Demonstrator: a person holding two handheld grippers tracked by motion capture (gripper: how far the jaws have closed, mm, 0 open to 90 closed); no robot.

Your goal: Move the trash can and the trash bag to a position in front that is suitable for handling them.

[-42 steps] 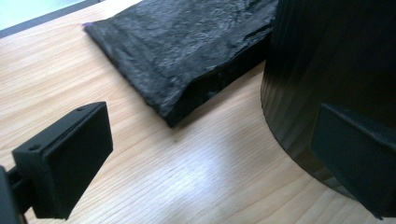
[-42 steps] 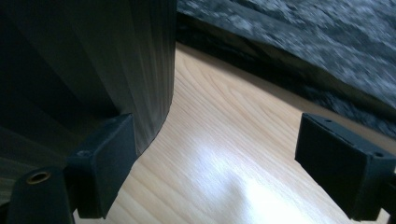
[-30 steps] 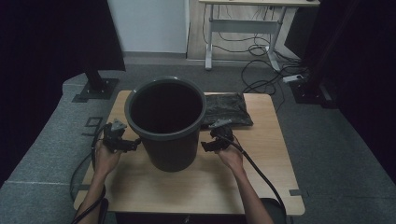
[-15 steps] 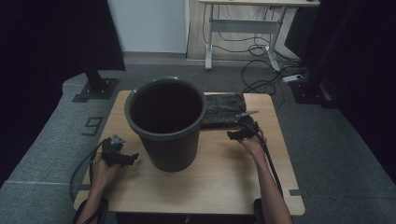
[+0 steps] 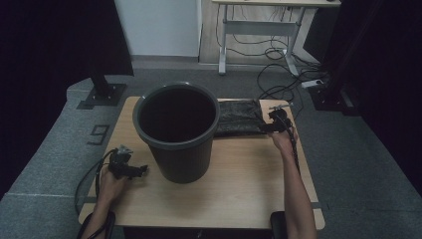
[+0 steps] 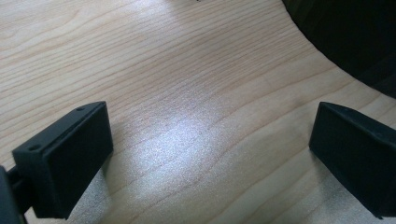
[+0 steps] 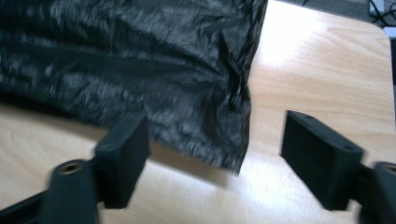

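Now the folded black plastic bag [image 5: 239, 117] lies flat on the pale wooden worktop [image 5: 239, 179] behind the dark round bucket [image 5: 176, 130], long axis across; right gripper [image 7: 215, 158], closing but unclenched, straddles its near corner; left gripper [image 6: 205, 154] hangs released.

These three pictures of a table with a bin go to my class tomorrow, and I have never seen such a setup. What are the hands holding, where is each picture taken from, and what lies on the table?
A person sits at a wooden table and holds a pair of hand-worked tongs in each hand. The high view looks down from above: the left tongs hover beside a dark bin, and the right tongs reach a folded black plastic bag behind it. The other two pictures come from small cameras riding on the tongs. The left gripper view shows its jaws wide apart over bare wood, holding nothing. In the right gripper view the jaws have just been closing around the bag's corner, which lies between them, not yet pinched.
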